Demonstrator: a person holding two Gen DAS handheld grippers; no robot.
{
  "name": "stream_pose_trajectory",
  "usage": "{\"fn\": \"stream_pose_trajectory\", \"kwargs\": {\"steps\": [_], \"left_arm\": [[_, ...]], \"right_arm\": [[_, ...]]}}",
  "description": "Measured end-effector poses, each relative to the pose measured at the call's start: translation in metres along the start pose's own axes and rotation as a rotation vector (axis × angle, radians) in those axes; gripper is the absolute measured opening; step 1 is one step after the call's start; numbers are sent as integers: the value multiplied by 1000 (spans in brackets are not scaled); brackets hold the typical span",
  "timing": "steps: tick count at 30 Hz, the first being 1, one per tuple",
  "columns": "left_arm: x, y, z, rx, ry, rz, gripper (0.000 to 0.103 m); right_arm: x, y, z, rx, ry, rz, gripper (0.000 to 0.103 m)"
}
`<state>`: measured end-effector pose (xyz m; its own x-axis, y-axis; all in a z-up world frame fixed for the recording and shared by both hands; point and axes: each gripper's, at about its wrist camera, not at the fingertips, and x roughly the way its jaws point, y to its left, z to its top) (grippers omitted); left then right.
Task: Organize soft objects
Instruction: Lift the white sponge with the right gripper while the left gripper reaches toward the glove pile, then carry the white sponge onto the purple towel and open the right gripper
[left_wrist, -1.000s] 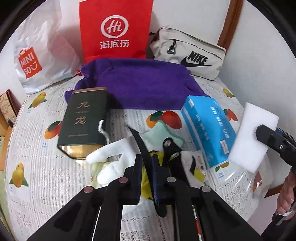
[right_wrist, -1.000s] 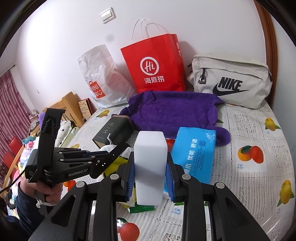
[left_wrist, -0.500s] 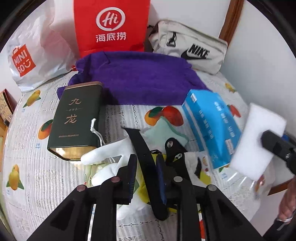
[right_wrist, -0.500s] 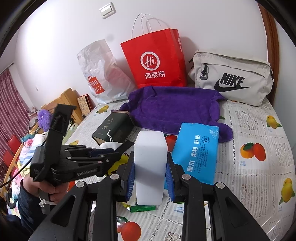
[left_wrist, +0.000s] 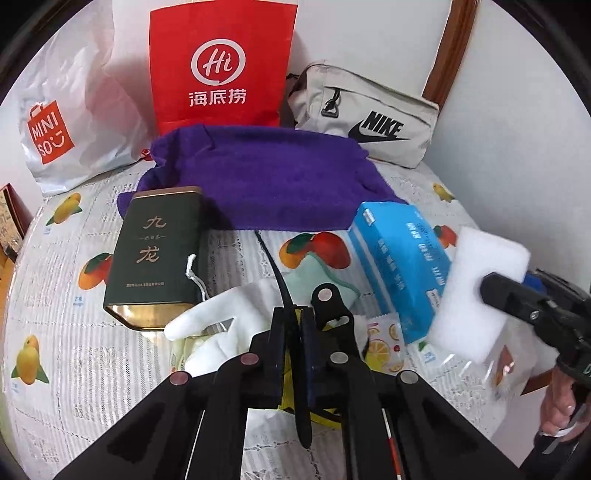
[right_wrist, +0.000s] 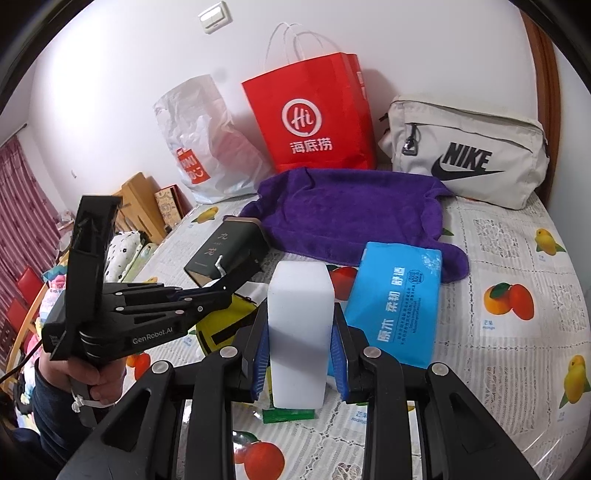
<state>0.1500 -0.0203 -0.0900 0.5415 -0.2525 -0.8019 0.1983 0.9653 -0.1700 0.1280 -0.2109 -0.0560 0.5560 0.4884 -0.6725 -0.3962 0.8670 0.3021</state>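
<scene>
My right gripper (right_wrist: 300, 325) is shut on a white sponge block (right_wrist: 298, 328) and holds it above the table; it shows at the right in the left wrist view (left_wrist: 476, 291). My left gripper (left_wrist: 293, 332) is shut on a thin black strap (left_wrist: 275, 266) that rises from a yellow and black soft item (right_wrist: 218, 325) under it. A white glove (left_wrist: 218, 325) and a pale green cloth (left_wrist: 314, 280) lie just beyond the left gripper. A purple towel (left_wrist: 266, 177) is spread at the back.
A dark green tea tin (left_wrist: 155, 251) lies at the left, a blue tissue pack (left_wrist: 399, 266) at the right. A red paper bag (left_wrist: 218, 62), a white Miniso bag (left_wrist: 62, 122) and a beige Nike pouch (left_wrist: 362, 114) stand along the wall. The table edge is at the right.
The left gripper has closed tighter on the black strap and lifted it. The right gripper with the sponge has moved closer to the tissue pack.
</scene>
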Motion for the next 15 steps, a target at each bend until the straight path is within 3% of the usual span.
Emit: {"fn": "stream_pose_trajectory", "kwargs": {"steps": [6,12,15], "left_arm": [[0,8,-12,14,26,94,8],[10,14,-3,2,43,64,8],[19,10,3,30,58,96,8]], "right_arm": [[-1,4,-2,-13,3,3,30],[1,4,-2,-14,12,4,30],[0,4,-2,-14,14,2,30]]}}
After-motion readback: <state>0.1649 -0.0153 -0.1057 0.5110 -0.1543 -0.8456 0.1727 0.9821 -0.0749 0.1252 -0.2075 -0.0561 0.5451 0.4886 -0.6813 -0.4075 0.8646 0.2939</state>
